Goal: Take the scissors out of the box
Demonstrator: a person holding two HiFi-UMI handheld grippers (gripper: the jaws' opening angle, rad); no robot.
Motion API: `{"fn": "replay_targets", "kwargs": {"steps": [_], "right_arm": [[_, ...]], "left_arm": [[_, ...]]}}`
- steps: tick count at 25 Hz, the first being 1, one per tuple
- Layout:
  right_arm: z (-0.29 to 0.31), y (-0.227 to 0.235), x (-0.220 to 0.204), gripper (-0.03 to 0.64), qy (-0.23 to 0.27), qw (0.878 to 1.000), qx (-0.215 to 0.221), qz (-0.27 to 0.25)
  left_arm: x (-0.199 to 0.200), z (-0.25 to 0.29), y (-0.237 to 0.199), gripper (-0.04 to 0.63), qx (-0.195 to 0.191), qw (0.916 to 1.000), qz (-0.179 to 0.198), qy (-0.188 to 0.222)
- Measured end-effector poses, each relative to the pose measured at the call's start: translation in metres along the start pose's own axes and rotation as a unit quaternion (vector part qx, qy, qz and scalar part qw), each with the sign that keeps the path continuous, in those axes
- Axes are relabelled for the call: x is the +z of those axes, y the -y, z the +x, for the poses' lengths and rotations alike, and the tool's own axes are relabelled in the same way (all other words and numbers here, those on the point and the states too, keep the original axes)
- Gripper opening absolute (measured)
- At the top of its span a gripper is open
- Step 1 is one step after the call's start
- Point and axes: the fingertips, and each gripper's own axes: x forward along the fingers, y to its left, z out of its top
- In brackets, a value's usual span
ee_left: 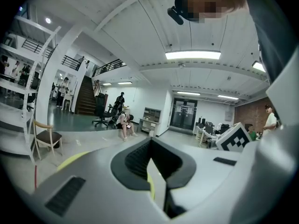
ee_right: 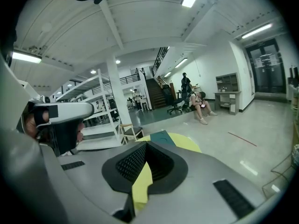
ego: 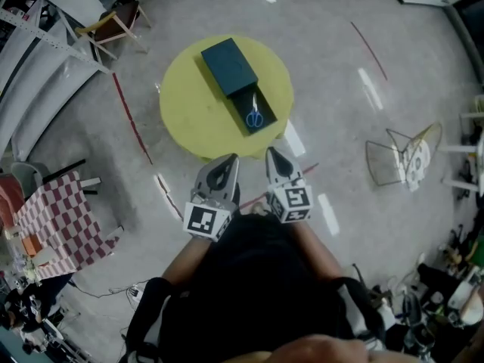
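Left gripper point(ego: 229, 161): jaws closed together, nothing between them, as the left gripper view shows only a thin slit of floor and yellow past the pads. Right gripper point(ego: 272, 155): jaws likewise closed and empty, with the yellow tabletop visible through the notch in the right gripper view. Both units are held side by side in front of the person's body, near each other but not touching, tips pointing toward the table and stopping just short of its near edge. Each carries its marker cube at the rear, the left cube point(ego: 206, 221) and the right cube point(ego: 293, 203). Ahead of the tips stands a round yellow table point(ego: 189, 112). On it lies a dark teal box point(ego: 229, 66), set diagonally, with its inner tray point(ego: 266, 106) slid out toward the grippers. The scissors point(ego: 255, 116) lie inside that tray, blue handles nearest the grippers, blades pointing toward the closed part of the box; neither gripper touches them. Farther out on the grey floor: a red-and-white checked cloth point(ego: 57, 218) to the left, a wooden chair point(ego: 113, 25) beyond the table at upper left, and a wire frame point(ego: 401, 157) well apart to the right.
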Motion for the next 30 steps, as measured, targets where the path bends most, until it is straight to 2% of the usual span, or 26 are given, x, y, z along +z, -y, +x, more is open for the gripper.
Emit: {"fn": "replay_targets", "kwargs": {"steps": [3,7,15,22,27,30], "right_arm": [[0.031,0.002,-0.01,-0.002,-0.02,1.0,-0.006,0.01],[0.067,0.012,-0.037,0.0,-0.072,0.997,-0.026,0.015],[0.134,0.046,-0.104,0.04,-0.185,0.98,-0.067,0.02],[0.167,0.066,-0.157,0.091,-0.299,0.951,-0.074,0.036],[0.189,0.078,-0.171,0.104,-0.332,0.939,-0.079,0.045],[0.196,0.086,-0.185,0.11,-0.369,0.924,-0.086,0.049]], "left_arm": [[-0.002,0.016,-0.019,-0.003,-0.01,0.9999,0.004,-0.008],[-0.001,0.03,-0.035,-0.003,-0.022,0.9997,-0.003,-0.011],[-0.005,0.054,-0.062,-0.003,-0.032,0.9991,-0.018,-0.023],[-0.011,0.067,-0.083,-0.003,-0.033,0.9985,-0.025,-0.035],[-0.016,0.071,-0.096,-0.003,-0.033,0.998,-0.031,-0.043],[-0.019,0.073,-0.103,-0.003,-0.032,0.9979,-0.035,-0.045]]}}
